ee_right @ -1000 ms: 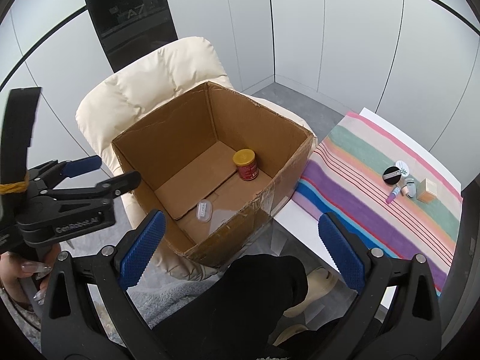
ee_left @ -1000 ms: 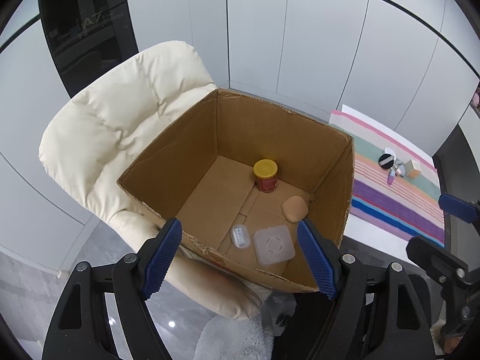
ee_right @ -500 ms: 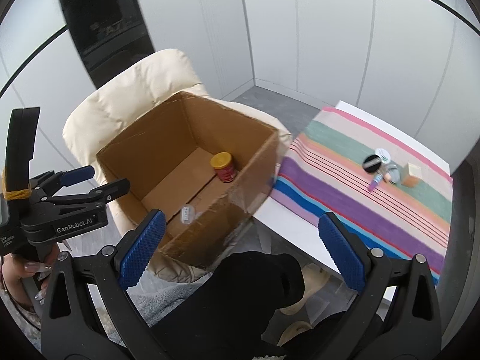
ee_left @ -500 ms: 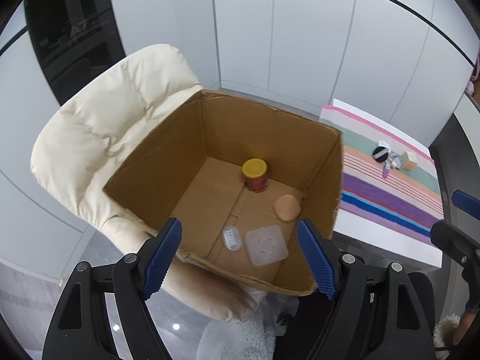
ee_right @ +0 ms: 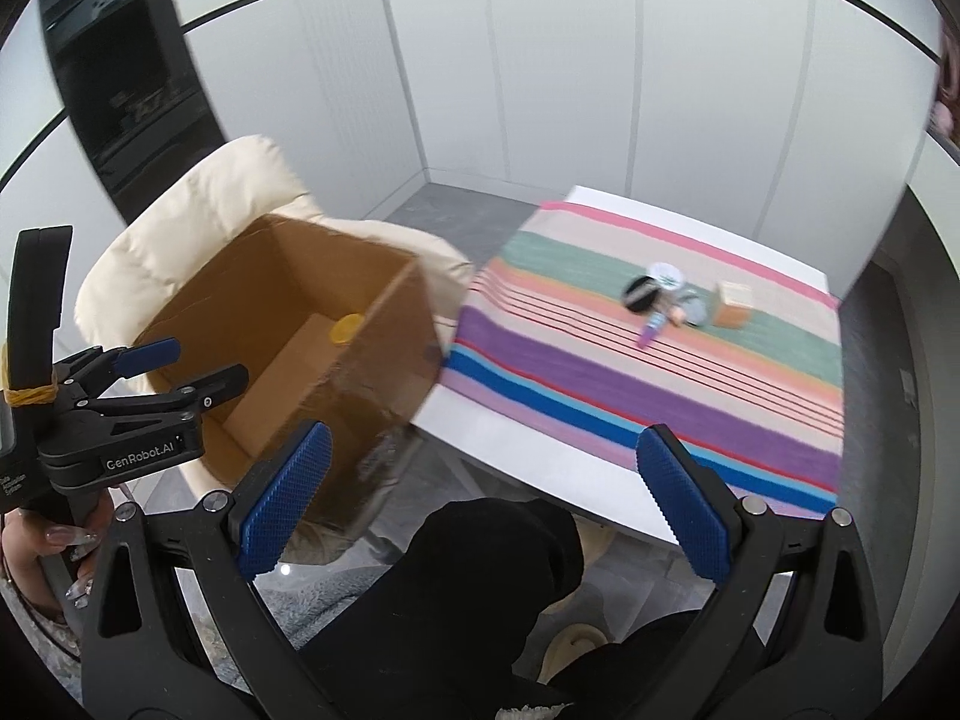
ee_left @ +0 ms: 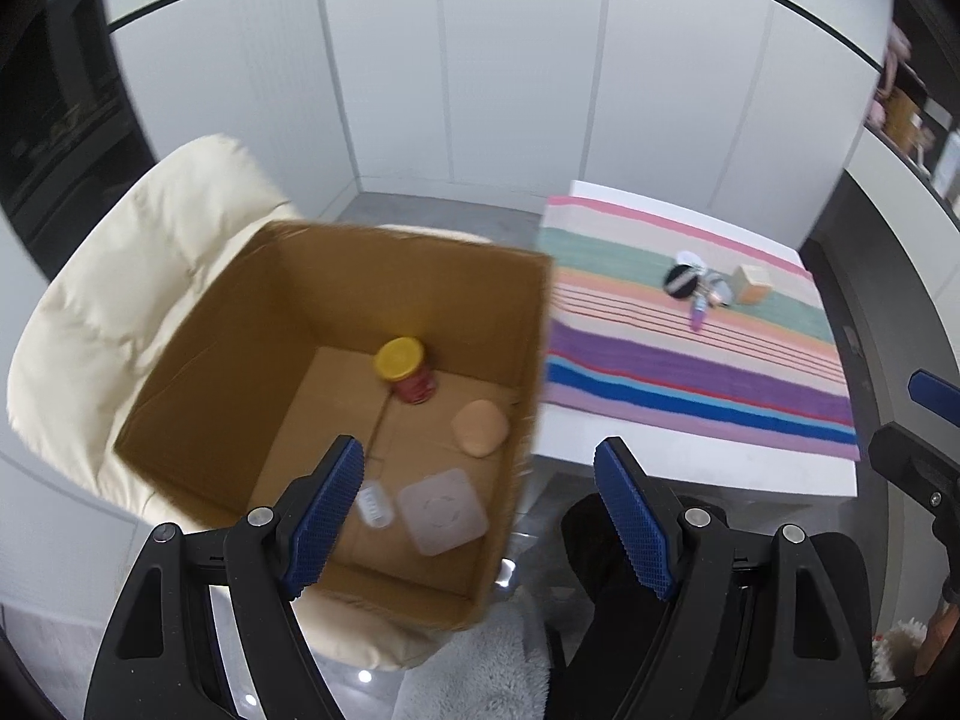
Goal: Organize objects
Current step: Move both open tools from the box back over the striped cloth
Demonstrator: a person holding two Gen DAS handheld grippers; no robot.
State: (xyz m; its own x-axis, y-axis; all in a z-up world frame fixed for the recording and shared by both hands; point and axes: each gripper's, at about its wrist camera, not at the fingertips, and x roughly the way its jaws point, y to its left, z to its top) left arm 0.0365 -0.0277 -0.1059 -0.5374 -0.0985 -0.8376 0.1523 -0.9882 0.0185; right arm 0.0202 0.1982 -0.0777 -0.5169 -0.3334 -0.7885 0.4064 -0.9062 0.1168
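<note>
Beside the cardboard box [ee_left: 336, 372], I'm between pickups, both grippers [ee_left: 480, 510] [ee_right: 480, 504] gaping empty; next I'd reach for the small items [ee_right: 666, 300] on the striped cloth [ee_right: 630, 396].

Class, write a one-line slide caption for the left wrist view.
Open left gripper above a cardboard box holding a yellow-lidded jar, striped cloth beside it.
</note>
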